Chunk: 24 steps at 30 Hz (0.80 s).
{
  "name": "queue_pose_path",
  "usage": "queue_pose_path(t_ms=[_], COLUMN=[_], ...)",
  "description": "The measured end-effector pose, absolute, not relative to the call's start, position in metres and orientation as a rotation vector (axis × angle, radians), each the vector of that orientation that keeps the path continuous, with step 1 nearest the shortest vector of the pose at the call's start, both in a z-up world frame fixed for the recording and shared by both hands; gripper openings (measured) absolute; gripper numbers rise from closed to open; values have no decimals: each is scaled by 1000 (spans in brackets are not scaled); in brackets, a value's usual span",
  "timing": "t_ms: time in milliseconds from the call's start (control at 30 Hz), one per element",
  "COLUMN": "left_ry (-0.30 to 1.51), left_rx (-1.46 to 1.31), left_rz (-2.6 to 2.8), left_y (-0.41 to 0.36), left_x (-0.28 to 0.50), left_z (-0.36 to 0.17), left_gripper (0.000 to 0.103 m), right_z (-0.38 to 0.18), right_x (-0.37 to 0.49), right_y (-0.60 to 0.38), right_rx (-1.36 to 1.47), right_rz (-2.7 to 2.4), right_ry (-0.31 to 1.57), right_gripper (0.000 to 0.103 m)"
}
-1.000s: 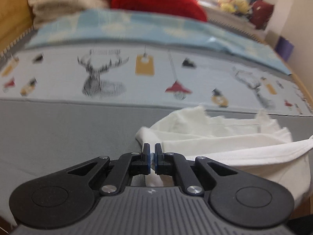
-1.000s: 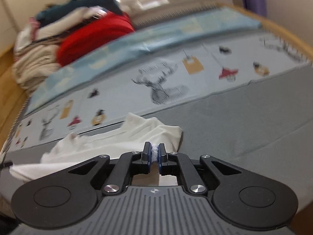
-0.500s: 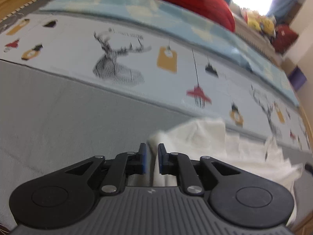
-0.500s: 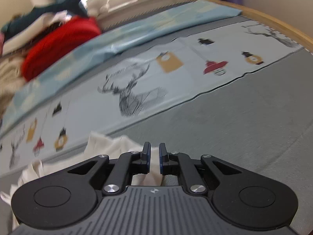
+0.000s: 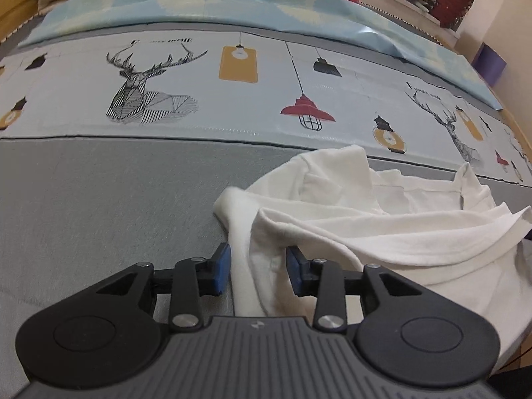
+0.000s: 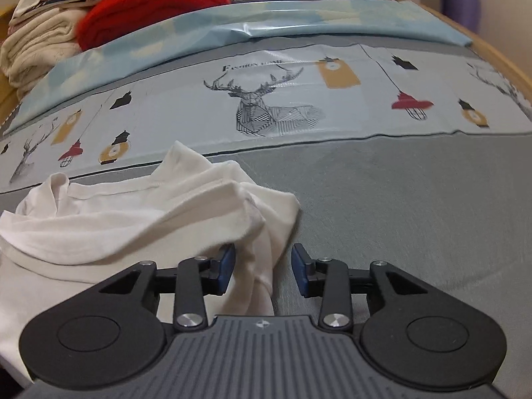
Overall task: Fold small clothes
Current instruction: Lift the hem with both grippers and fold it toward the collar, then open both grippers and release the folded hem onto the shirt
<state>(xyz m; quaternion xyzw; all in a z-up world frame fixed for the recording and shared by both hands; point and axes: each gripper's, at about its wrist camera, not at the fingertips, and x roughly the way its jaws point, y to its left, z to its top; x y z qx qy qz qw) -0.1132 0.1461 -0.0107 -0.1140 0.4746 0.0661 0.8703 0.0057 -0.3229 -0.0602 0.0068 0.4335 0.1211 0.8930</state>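
Seen on the grey bed cover [image 5: 99,206]: a white garment [image 5: 382,212], crumpled, lying just in front of the printed strip with the stag drawing [image 5: 146,89].

Left hand-held gripper [image 5: 257,264]: jaws just opened, standing moderately apart, blue pads [image 5: 222,264] clear of the cloth or at most brushing it. A fold of the garment's left edge between them, not pinched. Pointed down at the cover, in front of the stag drawing and a little to its right.

Right hand-held gripper [image 6: 262,266]: jaws likewise just opened, moderately apart. The garment's right edge [image 6: 266,232] hanging loosely through the gap, nearer the left pad [image 6: 227,264], right pad over bare grey cover. Positioned in front of the stag drawing [image 6: 266,106].

Beyond the stag drawing: a pale blue sheet [image 6: 232,30], then a red bundle [image 6: 149,6] and cream folded blankets [image 6: 33,46] to its left.
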Motion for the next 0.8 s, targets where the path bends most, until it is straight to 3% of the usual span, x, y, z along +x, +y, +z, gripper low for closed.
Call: queue_pose_path(t_ms=[400, 467, 500, 567, 800], left_ry=[991, 998, 998, 996, 882], left_rx=[-208, -198, -192, -184, -165], left_rz=[163, 163, 161, 159, 199], left_y=[141, 141, 141, 141, 143], left_x=[-91, -90, -89, -88, -92], left_z=[-19, -20, -20, -20, 0], left_gripper=[36, 28, 26, 14, 12], right_z=[-60, -59, -59, -59, -42], right_x=[32, 33, 33, 33, 27], right_y=[-307, -306, -307, -307, -306], right_rx=[12, 0, 2, 13, 20], right_rz=[258, 246, 245, 249, 209], right_ry=[829, 821, 820, 821, 699], right_gripper=[38, 16, 12, 6, 4])
